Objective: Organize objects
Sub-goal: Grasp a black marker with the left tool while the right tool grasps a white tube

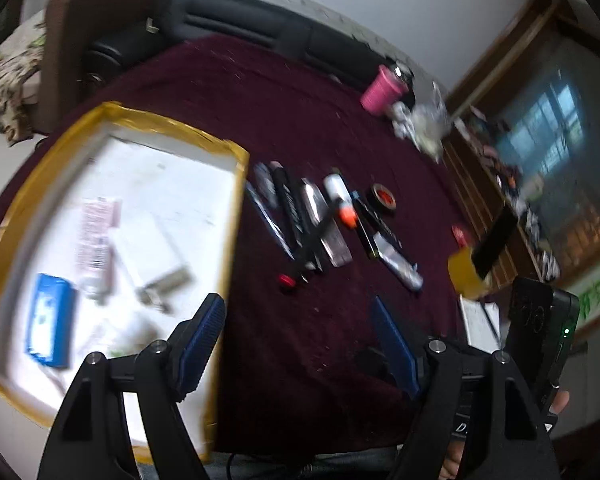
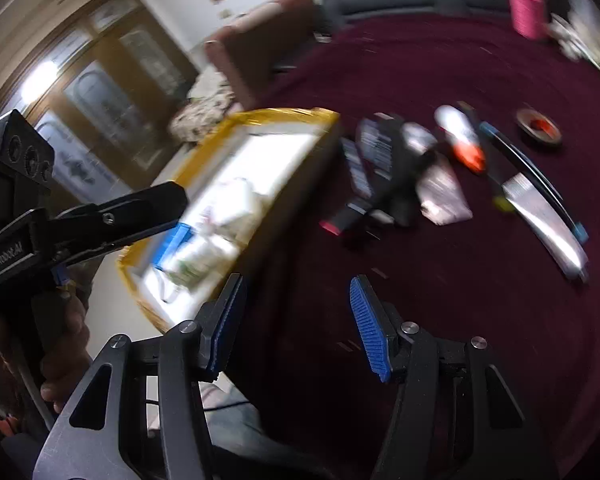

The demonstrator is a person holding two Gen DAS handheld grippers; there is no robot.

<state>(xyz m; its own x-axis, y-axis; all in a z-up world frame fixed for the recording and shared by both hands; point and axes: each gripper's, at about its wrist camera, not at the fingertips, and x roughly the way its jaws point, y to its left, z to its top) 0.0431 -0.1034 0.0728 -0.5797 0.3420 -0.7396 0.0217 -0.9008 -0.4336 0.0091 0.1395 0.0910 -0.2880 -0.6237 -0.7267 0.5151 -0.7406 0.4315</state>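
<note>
A white box with yellow-taped rim [image 1: 236, 160] [image 2: 284, 114] sits at the left of a maroon-covered table [image 1: 300, 112] [image 2: 460, 280]. It holds a blue packet [image 1: 48, 320] [image 2: 176, 244], a pink-labelled tube [image 1: 96, 236] and other small items. Right of the box lie several pens, tubes and an orange-tipped white glue stick [image 1: 340, 200] [image 2: 462, 136], plus a tape roll [image 1: 384, 198] [image 2: 540, 130]. My left gripper [image 1: 300, 340] is open and empty above the box's right edge. My right gripper [image 2: 296, 328] is open and empty above the cloth. Both views are blurred.
A pink cup [image 1: 380, 90] [image 2: 526, 4] stands at the table's far side by crumpled plastic [image 1: 424, 124]. A yellow tape roll [image 1: 468, 276] lies at the right. A black sofa [image 1: 260, 20] and a brown chair [image 1: 80, 20] stand beyond the table. The left hand-held gripper [image 2: 100, 220] shows in the right view.
</note>
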